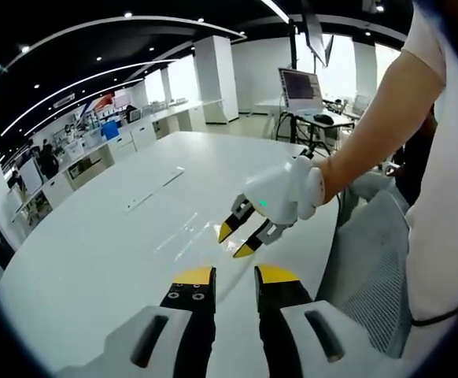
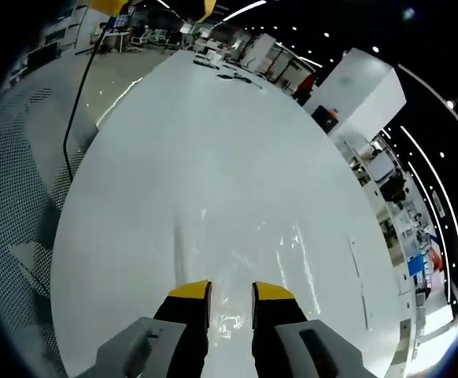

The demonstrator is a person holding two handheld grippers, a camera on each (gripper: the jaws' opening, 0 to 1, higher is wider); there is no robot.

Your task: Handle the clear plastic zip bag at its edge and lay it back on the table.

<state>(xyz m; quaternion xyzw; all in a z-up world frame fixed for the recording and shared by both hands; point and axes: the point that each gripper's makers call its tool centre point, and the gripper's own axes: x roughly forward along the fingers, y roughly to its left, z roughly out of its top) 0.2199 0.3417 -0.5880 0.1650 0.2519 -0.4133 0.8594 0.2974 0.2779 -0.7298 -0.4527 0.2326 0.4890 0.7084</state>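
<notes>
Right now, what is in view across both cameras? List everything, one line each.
Zip bag: one, clear, lying flat on the table ahead of the right gripper.
Table: one, white, oval.
Laptop: one, screen lit, on a stand beyond the table.
Counters: a white row along the far wall.
Mesh chair: one, grey, at the table edge.
Left gripper: black jaws with yellow tips, open.
Right gripper: white body, yellow tips, open, over the table.
Person's arm: one, holding the right gripper.
</notes>
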